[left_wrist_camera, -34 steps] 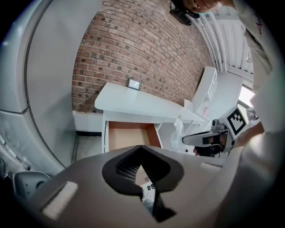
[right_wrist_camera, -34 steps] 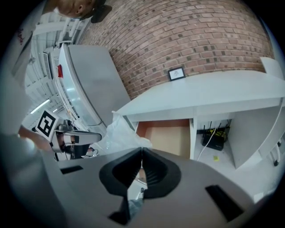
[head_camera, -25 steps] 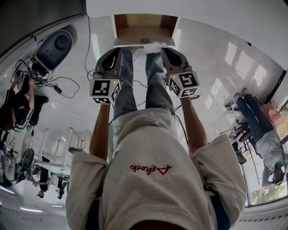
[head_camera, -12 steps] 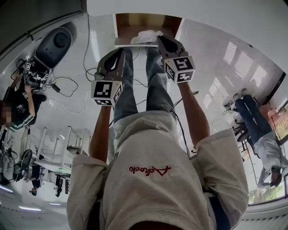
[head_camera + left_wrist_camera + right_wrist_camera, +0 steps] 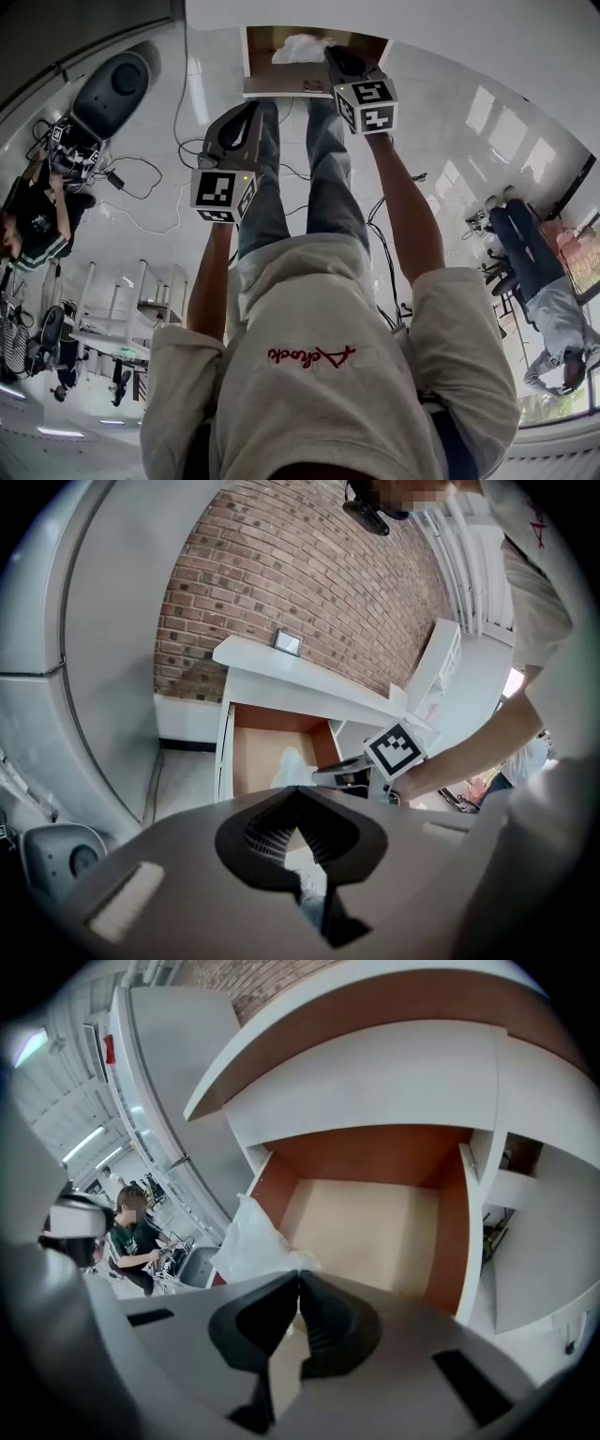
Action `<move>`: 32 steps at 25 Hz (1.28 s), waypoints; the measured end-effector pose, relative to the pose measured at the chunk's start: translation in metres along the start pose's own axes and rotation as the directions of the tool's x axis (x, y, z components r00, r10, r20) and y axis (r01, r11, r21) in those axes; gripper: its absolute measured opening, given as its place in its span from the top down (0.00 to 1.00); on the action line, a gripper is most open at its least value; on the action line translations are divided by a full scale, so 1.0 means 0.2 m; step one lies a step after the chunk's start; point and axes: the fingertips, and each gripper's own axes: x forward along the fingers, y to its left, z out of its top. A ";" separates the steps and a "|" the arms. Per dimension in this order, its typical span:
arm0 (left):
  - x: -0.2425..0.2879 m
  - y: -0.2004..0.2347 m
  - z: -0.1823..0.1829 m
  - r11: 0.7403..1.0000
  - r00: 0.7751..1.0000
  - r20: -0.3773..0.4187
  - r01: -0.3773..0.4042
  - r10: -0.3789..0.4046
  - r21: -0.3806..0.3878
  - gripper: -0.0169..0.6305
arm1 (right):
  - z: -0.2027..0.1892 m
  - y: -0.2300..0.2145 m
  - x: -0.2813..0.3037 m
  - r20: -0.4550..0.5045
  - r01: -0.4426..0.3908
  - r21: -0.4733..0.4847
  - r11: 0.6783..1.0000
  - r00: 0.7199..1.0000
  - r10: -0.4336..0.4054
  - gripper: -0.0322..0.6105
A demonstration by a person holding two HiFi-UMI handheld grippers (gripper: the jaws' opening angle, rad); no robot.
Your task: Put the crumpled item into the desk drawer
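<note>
Drawer [image 5: 375, 1232] floor bare ahead; its walls close both sides.

Drawer [image 5: 277, 89] stands pulled out from under the desk top [image 5: 281, 663], straight ahead of the person's legs [image 5: 328, 178]. Crumpled item [image 5: 302, 47] lies within the drawer's outline, left of its middle and near the left wall, at the tips of the right gripper [image 5: 330, 54]. Contact with the drawer bottom cannot be told. Right gripper reaches over the drawer's front edge. Left gripper [image 5: 251, 108] sits nearer the person, short of that edge, above the left leg. On the floor [image 5: 450, 122], left of the drawer: rounded machine [image 5: 112, 89], then cables [image 5: 141, 173], then a seated person [image 5: 37, 220] at the far left. Second person [image 5: 548, 300] sits far right.
</note>
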 end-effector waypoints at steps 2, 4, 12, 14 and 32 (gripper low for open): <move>0.01 -0.01 0.00 1.000 1.000 -0.001 -0.001 0.001 -0.003 0.96 | 0.00 -0.03 0.04 -0.012 0.005 -0.004 1.000 1.000 -0.005 0.93; 0.02 -0.01 -0.01 1.000 1.000 0.001 -0.002 0.002 -0.005 0.96 | 0.00 -0.05 0.08 -0.029 0.006 -0.011 1.000 1.000 -0.006 0.93; 0.00 0.00 -0.01 1.000 1.000 0.008 -0.005 0.005 -0.019 0.96 | -0.10 -0.16 0.25 -0.148 0.040 -0.039 0.998 0.988 -0.046 0.93; 0.01 0.00 -0.01 1.000 1.000 0.010 -0.006 0.006 -0.021 0.96 | -0.12 -0.20 0.26 -0.167 0.057 -0.025 0.998 0.984 -0.060 0.93; -0.03 0.04 -0.06 0.999 1.000 0.018 -0.019 0.020 -0.047 0.96 | -0.19 -0.17 0.39 -0.235 0.005 -0.077 0.997 0.972 -0.023 0.93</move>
